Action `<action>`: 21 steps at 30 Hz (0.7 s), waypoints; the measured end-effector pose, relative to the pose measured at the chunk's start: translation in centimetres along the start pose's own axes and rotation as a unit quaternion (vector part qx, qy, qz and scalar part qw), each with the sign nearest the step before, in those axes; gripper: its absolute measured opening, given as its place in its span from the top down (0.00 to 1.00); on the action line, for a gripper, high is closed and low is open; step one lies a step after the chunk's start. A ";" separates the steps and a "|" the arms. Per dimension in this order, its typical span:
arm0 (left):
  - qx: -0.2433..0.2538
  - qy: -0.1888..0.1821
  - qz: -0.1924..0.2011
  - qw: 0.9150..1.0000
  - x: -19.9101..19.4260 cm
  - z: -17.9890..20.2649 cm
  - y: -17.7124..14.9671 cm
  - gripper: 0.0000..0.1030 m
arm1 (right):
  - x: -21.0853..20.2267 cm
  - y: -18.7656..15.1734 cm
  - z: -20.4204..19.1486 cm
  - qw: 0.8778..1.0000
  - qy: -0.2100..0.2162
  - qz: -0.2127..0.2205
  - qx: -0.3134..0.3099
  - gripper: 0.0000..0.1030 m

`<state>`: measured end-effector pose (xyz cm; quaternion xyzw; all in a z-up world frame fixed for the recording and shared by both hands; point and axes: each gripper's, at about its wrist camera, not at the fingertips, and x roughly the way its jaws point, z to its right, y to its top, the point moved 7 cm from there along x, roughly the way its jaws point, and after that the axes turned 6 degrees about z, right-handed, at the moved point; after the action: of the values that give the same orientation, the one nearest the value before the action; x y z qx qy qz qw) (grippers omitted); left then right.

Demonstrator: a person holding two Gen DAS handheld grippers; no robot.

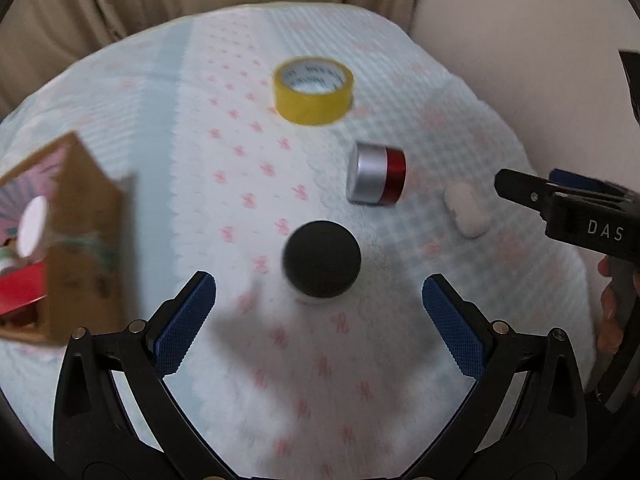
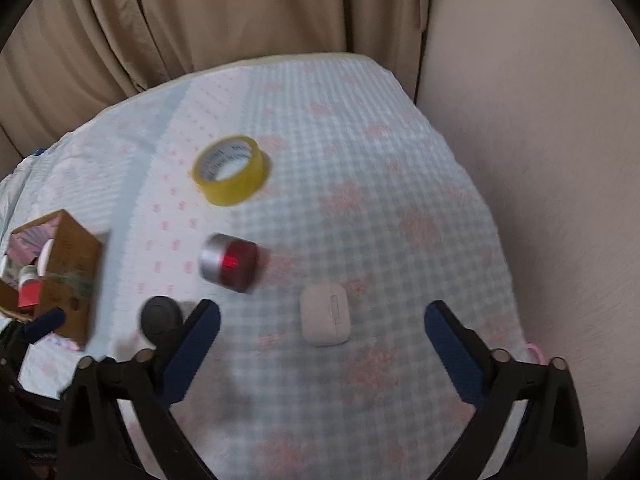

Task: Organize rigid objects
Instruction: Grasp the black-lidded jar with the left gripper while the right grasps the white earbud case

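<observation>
A black ball-shaped object [image 1: 322,264] [image 2: 161,317] sits on the cloth just ahead of my open, empty left gripper [image 1: 319,292]. A silver and red cylinder [image 1: 377,174] [image 2: 229,261] lies on its side beyond it. A white earbud case [image 1: 467,210] [image 2: 325,314] lies between the fingers of my open, empty right gripper [image 2: 322,320], a little ahead of them. A yellow tape roll [image 1: 314,91] [image 2: 231,169] stands farther back. The right gripper also shows in the left wrist view [image 1: 552,204], beside the case.
An open cardboard box [image 1: 76,236] [image 2: 66,272] holding red and white items stands at the left. The table [image 2: 360,200] wears a checked, flowered cloth. Beige curtains [image 2: 200,20] hang behind and a plain wall [image 2: 540,160] is on the right.
</observation>
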<state>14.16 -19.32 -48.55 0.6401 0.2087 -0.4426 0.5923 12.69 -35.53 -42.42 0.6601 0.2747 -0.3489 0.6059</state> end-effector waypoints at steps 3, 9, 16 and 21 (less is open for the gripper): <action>0.007 0.000 0.001 1.000 2.7 0.2 -0.7 0.08 | 2.6 -1.1 0.3 1.000 -0.004 -0.003 -0.017 0.13; -0.006 0.004 0.008 1.000 6.3 -0.2 -1.5 0.17 | 6.5 -2.6 0.2 1.000 -0.002 -0.006 -0.030 0.22; 0.021 0.024 0.019 0.999 7.3 0.3 -1.2 0.46 | 8.0 -3.7 -0.1 0.999 -0.006 -0.005 -0.039 0.50; 0.020 0.022 0.016 0.999 7.3 0.1 -1.1 0.48 | 8.0 -3.6 -0.3 0.999 -0.003 -0.008 -0.041 0.60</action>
<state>17.10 -21.08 -55.11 0.6647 0.2028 -0.4229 0.5815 14.80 -35.33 -50.95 0.6314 0.2919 -0.3440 0.6307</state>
